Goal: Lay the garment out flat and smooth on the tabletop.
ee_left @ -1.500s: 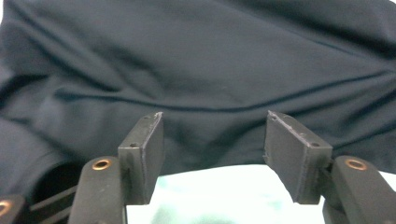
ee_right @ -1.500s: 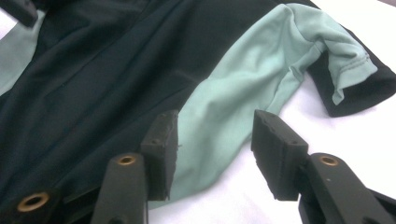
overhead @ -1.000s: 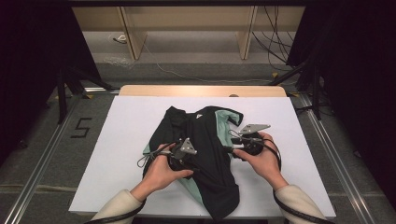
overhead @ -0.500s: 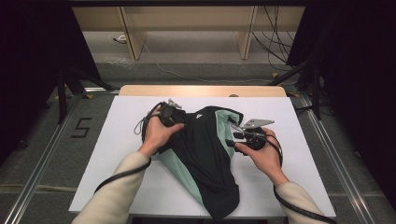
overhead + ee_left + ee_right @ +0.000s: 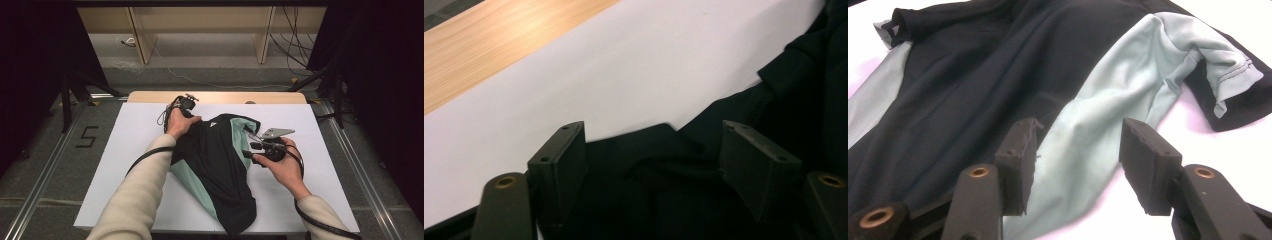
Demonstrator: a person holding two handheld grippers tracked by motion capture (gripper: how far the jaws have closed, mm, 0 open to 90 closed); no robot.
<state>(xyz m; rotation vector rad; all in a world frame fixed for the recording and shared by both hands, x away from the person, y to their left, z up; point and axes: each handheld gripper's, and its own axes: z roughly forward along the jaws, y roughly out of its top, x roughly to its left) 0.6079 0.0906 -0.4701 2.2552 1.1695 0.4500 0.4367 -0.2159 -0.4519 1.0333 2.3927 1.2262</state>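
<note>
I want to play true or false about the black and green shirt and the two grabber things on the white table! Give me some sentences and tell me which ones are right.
1. The black and pale green shirt lies on the white table top. True.
2. The left gripper is at the near end of the shirt. False: it is at the far end, by the black fabric edge.
3. The right gripper has its jaws apart over a pale green panel. True.
4. The shirt is folded into a neat square. False: it lies spread out and rumpled.
5. The small white logo on the shirt is near its far end. True.
</note>
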